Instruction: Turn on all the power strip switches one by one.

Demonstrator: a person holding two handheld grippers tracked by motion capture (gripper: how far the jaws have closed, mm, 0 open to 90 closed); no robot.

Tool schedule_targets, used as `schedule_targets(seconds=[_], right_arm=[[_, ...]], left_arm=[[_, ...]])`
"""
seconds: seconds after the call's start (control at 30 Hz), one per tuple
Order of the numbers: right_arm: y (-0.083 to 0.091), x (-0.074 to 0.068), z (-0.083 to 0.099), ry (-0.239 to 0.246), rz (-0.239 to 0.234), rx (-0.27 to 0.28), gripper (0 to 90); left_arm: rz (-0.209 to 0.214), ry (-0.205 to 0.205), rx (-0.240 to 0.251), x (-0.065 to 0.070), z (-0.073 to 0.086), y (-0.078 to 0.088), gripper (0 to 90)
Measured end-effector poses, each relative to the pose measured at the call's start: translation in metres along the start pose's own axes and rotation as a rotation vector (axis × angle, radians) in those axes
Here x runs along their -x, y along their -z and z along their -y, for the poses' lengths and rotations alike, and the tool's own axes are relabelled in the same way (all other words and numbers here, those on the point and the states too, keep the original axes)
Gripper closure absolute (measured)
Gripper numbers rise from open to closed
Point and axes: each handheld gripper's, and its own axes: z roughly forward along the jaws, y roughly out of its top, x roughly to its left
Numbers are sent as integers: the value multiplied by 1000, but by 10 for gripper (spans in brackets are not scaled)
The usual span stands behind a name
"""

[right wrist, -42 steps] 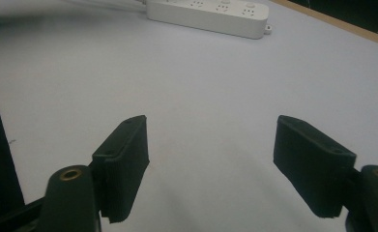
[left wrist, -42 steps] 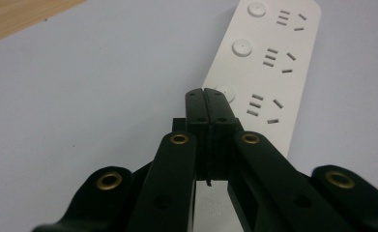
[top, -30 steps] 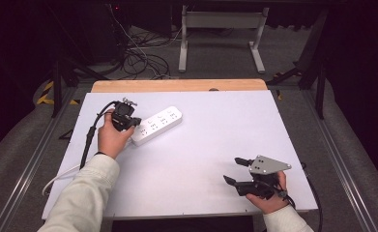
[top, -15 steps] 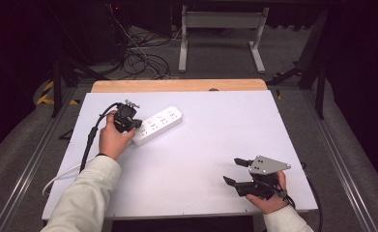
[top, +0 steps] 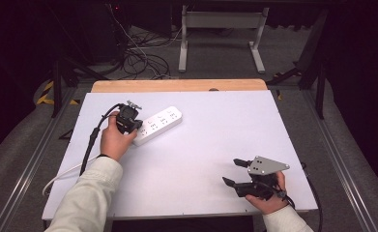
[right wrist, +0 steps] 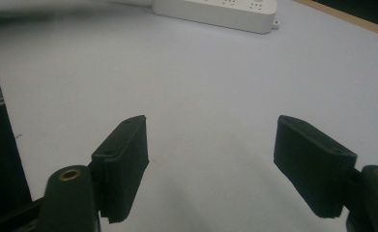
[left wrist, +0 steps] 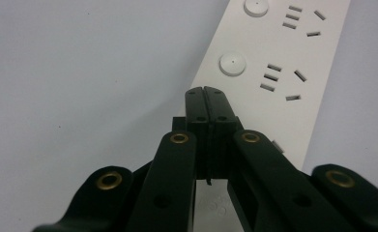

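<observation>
left gripper (left wrist: pixel 206 94) pressed closed over the white power strip (top: pixel 157 124); right gripper (top: pixel 235 172) resting low on the table (top: pixel 215 130), jaws wide apart.

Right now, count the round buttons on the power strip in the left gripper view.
2 on the power strip: one just beyond the shut left tongs, one at the top edge. More may be hidden.

No readable text, label or number appeared; the white plastic power strip (left wrist: pixel 273 72) bore only faint embossed marks, too blurred.
</observation>
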Motion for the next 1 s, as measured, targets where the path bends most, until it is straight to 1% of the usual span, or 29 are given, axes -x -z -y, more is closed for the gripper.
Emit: schedule_targets(seconds=[0.03,0.17,0.2,0.23,0.3,0.4,0.5,0.53,0.57,0.6,0.73,0.77,0.8,0.83,0.93,1.0], right_arm=[[0,0,0,0,0,0,291],[0,0,1,-1,-2,-4,291],[0,0,1,-1,-2,-4,291],[0,0,1,-2,-3,-5,291],[0,0,1,-2,-2,-4,291],[1,0,1,-2,-2,-3,290],[2,0,1,0,3,-2,289],[2,1,1,-3,2,2,290],[2,1,1,-6,1,3,290],[1,2,1,-5,1,1,290],[0,2,1,-7,-1,-1,289],[0,2,1,-6,-1,-2,290],[0,1,1,-6,0,-3,289],[1,1,1,-7,-1,-1,290],[1,1,1,-6,0,1,290],[1,1,1,-6,-2,2,290]], left_arm=[[10,6,-1,0,0,0,900],[17,2,-7,-2,0,-1,900],[12,4,-8,-2,0,-1,900],[17,7,-8,-2,0,-1,900],[6,9,-5,-3,1,-2,900],[14,16,-3,-3,1,-2,900],[2,15,-2,-3,-1,1,900],[35,20,32,-4,-3,5,900],[39,27,52,-2,-5,8,900],[37,21,65,-1,-7,11,900],[32,14,84,2,-12,14,900],[43,11,99,1,-14,15,900],[43,11,99,1,-14,15,900],[54,8,104,2,-16,14,900],[65,-5,114,5,-20,13,900],[73,-2,126,8,-24,11,900]])
